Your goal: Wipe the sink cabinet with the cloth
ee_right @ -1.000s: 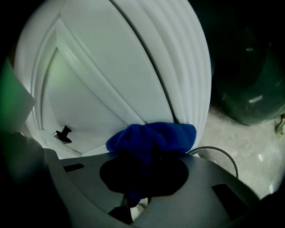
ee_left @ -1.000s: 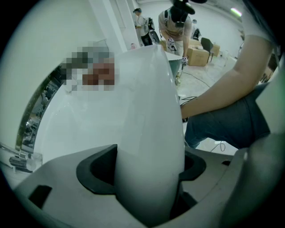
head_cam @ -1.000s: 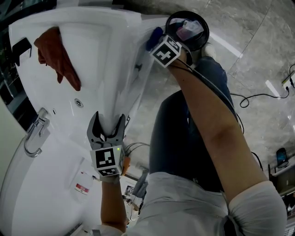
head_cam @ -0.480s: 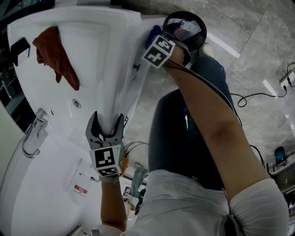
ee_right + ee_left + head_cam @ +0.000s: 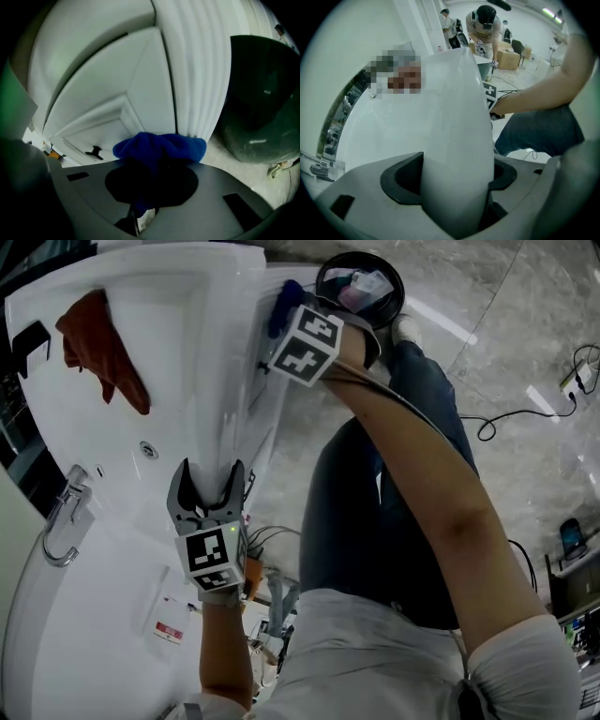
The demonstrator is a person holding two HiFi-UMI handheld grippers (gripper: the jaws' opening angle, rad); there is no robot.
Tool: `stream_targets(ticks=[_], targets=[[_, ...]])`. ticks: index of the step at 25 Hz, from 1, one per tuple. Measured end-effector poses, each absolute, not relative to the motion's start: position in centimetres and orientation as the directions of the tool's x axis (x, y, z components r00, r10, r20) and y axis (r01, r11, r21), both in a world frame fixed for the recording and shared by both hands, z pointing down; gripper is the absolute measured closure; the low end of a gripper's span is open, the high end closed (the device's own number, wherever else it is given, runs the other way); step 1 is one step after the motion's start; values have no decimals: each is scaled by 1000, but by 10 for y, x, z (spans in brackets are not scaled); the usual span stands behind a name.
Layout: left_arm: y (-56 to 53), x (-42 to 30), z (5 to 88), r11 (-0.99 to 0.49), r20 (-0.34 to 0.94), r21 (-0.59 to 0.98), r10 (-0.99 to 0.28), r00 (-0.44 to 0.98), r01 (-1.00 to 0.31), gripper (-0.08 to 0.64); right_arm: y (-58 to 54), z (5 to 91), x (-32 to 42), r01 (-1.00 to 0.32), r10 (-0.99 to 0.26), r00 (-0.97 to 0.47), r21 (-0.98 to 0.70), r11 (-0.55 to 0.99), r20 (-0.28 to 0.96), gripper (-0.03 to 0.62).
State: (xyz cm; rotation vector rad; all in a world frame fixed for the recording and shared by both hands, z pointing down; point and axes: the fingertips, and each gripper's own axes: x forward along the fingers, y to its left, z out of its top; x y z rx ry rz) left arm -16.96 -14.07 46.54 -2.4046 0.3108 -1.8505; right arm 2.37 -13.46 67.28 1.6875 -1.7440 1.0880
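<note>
Though half-buried between jaws, blue cloth (image 5: pixel 159 146) against cabinet (image 5: pixel 108 108).

1. This is a bathroom mock-up standing inside a large open workroom, not a home.
2. The bathroom part is a white sink (image 5: pixel 187 315) with a chrome tap (image 5: pixel 61 521). Under the sink is a white panelled cabinet (image 5: pixel 108 108) with a small dark handle (image 5: pixel 95 152).
3. A black bin (image 5: pixel 262 103) stands on the floor just beside the cabinet.
4. The floor (image 5: pixel 525 315) is grey and marble-look.
5. A cable (image 5: pixel 497 423) trails across the floor to a power strip (image 5: pixel 574 381).
6. Beyond the sink, the left gripper view shows a bright hall with ceiling lights (image 5: pixel 551 13), people (image 5: pixel 485 23), cardboard boxes (image 5: pixel 508 58) and a chair (image 5: pixel 518 47).
</note>
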Motion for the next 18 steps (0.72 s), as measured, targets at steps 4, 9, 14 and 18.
stream_targets(ticks=[4, 9, 14, 18], targets=[[-140, -168, 465, -975, 944, -197, -218, 248, -104, 224, -134, 636, 24, -979, -633, -105, -190, -67, 767, 531], [-139, -167, 464, -974, 942, -200, -220, 252, -103, 224, -135, 599, 23, -987, -664, -82, -151, -47, 743, 531], [-140, -166, 464, -976, 942, -194, -214, 260, -102, 224, -135, 570, 18, -994, -696, -53, -102, -30, 717, 531], [-139, -166, 464, -978, 942, -182, -203, 267, -102, 224, -134, 557, -5, -994, -703, -90, -107, 21, 706, 531]])
